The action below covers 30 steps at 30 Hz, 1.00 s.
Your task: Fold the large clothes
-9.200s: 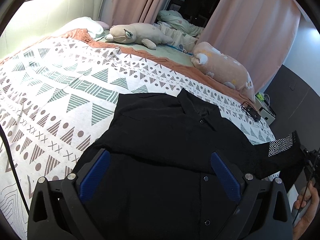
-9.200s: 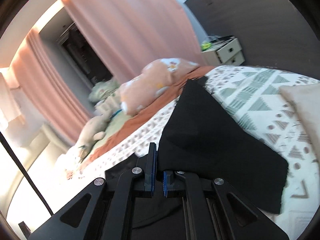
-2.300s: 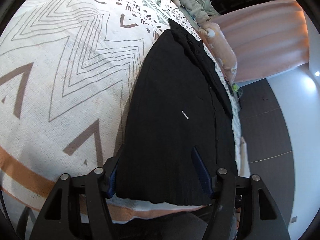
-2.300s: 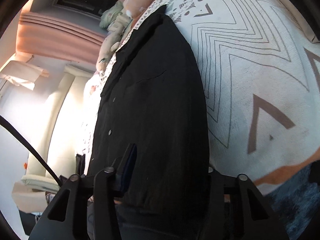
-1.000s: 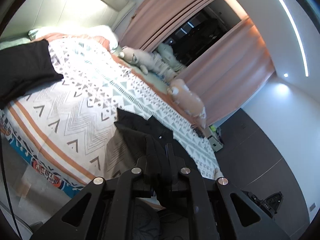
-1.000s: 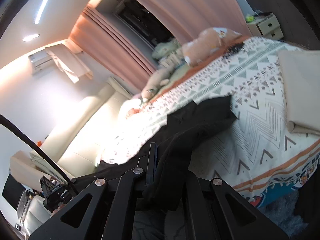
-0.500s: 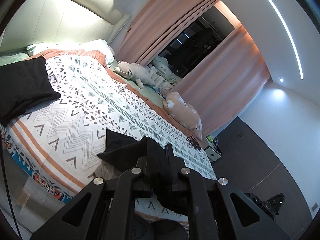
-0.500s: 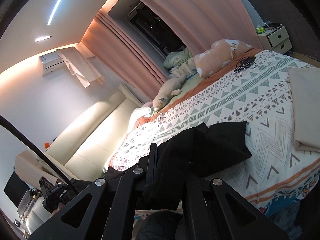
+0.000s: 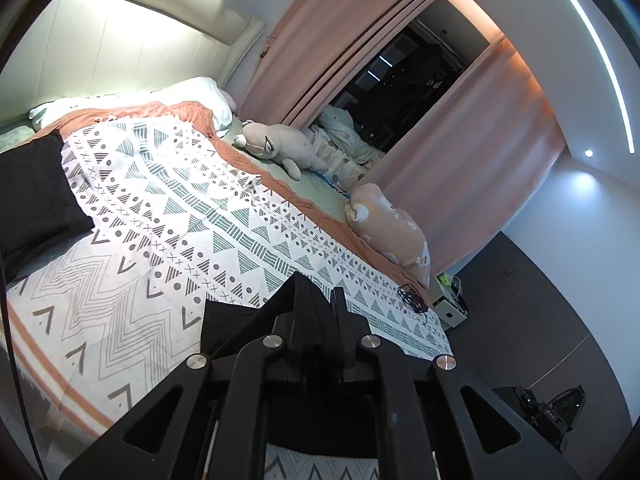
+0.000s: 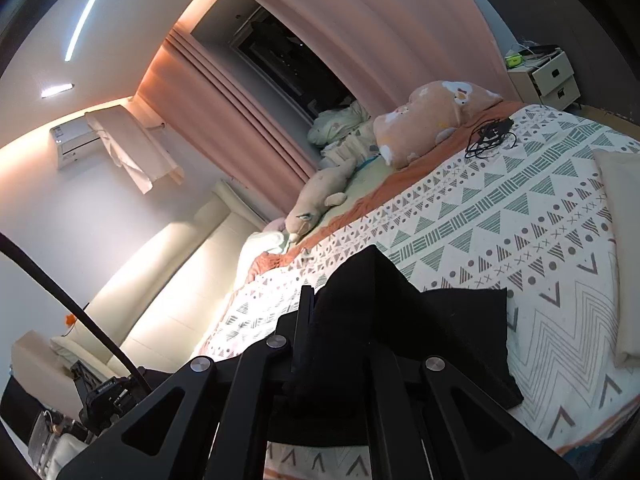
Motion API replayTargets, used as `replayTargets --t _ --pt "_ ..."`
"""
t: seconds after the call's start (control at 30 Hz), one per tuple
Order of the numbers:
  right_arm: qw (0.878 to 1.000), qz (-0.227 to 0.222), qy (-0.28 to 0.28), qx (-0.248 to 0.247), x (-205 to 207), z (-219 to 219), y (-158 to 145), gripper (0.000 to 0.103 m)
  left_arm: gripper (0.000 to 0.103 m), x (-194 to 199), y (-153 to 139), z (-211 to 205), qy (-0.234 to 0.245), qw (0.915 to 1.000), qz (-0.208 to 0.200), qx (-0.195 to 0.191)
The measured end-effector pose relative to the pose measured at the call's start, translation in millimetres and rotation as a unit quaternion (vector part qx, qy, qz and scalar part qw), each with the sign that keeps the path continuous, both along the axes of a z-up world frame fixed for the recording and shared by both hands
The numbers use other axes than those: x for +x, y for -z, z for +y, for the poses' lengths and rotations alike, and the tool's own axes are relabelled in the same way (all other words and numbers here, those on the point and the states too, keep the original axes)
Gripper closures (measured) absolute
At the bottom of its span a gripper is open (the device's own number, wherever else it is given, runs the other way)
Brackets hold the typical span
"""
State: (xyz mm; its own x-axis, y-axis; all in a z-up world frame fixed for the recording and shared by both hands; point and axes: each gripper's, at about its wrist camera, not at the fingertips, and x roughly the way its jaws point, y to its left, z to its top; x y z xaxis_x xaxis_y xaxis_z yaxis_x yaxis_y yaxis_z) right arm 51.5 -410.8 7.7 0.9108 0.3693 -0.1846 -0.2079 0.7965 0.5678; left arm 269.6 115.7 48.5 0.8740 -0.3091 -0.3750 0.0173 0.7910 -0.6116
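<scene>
Bed [image 9: 168, 216]: fills both views, under a triangle-and-zigzag patterned cover, and it's a crowded bed.
Curtains [image 9: 328, 52]: pink, hanging behind the bed around a dark window.
Black shirt [image 10: 448, 332]: near the foot edge of the bed, its near edge lifted up into both hand-held grippers, the rest trailing down onto the cover in a bunched fold.
Dark folded cloth [image 9: 32, 200]: lying at the left edge of the bed in the left wrist view, well apart from the shirt.
Plush toys: a long pale one [image 9: 276, 148] and a peach one [image 9: 388, 224] line the far side of the bed, beyond the shirt.
Cream cushion [image 10: 620, 248]: on the cover to the right of the shirt, near but not touching.
Cable tangle [image 10: 490, 136]: black, by the peach toy.
Left hand-held gripper [image 9: 320, 320]: jaws pinched narrow on shirt fabric.
Right hand-held gripper [image 10: 320, 320]: clamped fully together on shirt fabric.
Change: a second ago the shirt stretched farther up the bed; now it's gathered closer to the grippers, and both have risen.
</scene>
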Motion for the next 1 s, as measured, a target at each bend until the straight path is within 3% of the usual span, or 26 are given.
replayTargets --t 0.37,0.87,0.97,1.0 --pt "0.998 0.044 0.034 -0.022 97.0 14.0 0.7 0.103 0.092 105.0 41.8 -15.3 -0.004 0.9981 0.058 0.019" --pt "0.987 0.147 0.061 -0.014 210.3 23.2 38.3 0.102 0.091 210.9 140.8 -37.9 -0.008 0.9872 0.152 0.045" --pt "0.984 0.165 0.07 -0.018 229.0 25.8 46.4 0.1 0.082 225.3 158.4 -39.9 -0.018 0.9836 0.173 0.049" --pt "0.983 0.17 0.073 -0.02 235.9 27.4 48.4 0.097 0.065 228.7 163.3 -40.1 -0.018 0.983 0.177 0.046"
